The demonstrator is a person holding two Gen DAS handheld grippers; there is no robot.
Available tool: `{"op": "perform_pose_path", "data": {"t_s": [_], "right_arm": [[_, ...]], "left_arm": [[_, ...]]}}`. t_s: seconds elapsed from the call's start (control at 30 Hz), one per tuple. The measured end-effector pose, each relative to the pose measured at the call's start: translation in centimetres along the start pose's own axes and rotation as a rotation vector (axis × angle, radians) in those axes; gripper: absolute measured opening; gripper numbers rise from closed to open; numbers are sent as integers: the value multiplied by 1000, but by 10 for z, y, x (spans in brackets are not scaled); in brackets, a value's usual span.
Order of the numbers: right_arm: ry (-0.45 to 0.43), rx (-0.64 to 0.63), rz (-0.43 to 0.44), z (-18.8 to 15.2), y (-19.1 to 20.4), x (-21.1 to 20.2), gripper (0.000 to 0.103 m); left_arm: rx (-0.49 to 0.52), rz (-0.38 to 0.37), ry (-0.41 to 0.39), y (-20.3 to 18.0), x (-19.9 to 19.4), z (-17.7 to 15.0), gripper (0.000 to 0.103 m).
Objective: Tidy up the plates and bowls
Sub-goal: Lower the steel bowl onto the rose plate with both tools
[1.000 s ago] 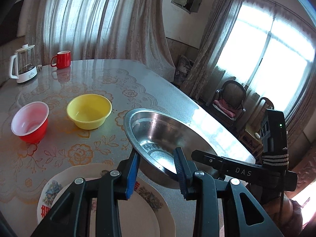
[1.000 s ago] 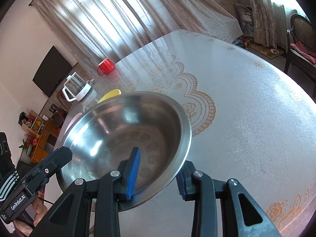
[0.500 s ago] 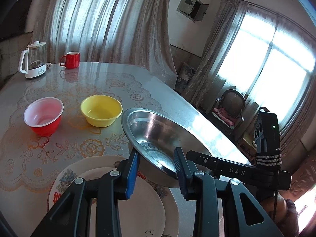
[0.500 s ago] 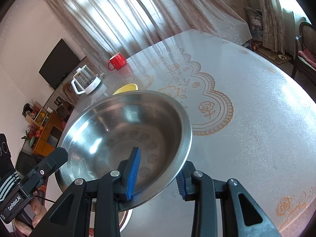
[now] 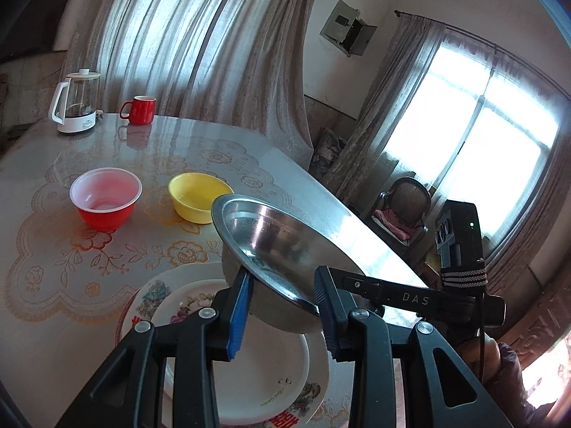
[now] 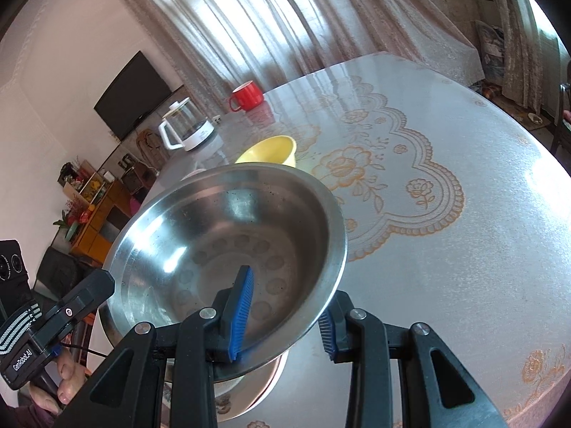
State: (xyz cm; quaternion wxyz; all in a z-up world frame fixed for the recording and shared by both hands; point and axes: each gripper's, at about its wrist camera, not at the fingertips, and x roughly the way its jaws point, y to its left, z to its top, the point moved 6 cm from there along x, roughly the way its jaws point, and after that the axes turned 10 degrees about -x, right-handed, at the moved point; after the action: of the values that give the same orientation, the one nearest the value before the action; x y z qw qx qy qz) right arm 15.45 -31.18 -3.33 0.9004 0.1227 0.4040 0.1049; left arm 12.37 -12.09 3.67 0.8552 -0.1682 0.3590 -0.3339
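Both grippers clamp the same steel bowl (image 5: 271,246) by its rim, on opposite sides. Left gripper (image 5: 282,306): fingers narrowed onto the near rim, blue pad (image 5: 239,312) on the outer wall, the other pad on the inside. Right gripper (image 6: 285,315): one blue finger pad (image 6: 239,312) inside the bowl, the other outside under the rim, so the wall sits pinched between them. Bowl is off the table (image 6: 464,249), tilted, and hangs above the stacked plates (image 5: 264,374): a smaller white plate on a larger floral one at the near table edge. In the right wrist view the plate stack only peeks out below the bowl. Red bowl (image 5: 105,198) and yellow bowl (image 5: 200,196) stand side by side further back on the table, apart from each other and from the plates. Kettle (image 5: 75,105) and red mug (image 5: 141,110) are at the far edge, near the curtains (image 5: 200,42). A person's hand (image 6: 59,385) shows under the left gripper's body in the right wrist view.
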Motion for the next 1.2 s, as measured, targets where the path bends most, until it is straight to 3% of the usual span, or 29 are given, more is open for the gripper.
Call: {"op": "perform_pose_path", "data": {"t_s": [0.5,1.0,1.2], "right_arm": [[125,-136,108,-21,56,32,35],[190,-170,88,-37,61,43,39],[188,-227,14,-40,57,39,36]], "left_arm": [[-42,-1,24,44,-44,-34,35],[-38,2,85,58,-38,-55,37],[0,-17,94,51,-40,-63,37]]}}
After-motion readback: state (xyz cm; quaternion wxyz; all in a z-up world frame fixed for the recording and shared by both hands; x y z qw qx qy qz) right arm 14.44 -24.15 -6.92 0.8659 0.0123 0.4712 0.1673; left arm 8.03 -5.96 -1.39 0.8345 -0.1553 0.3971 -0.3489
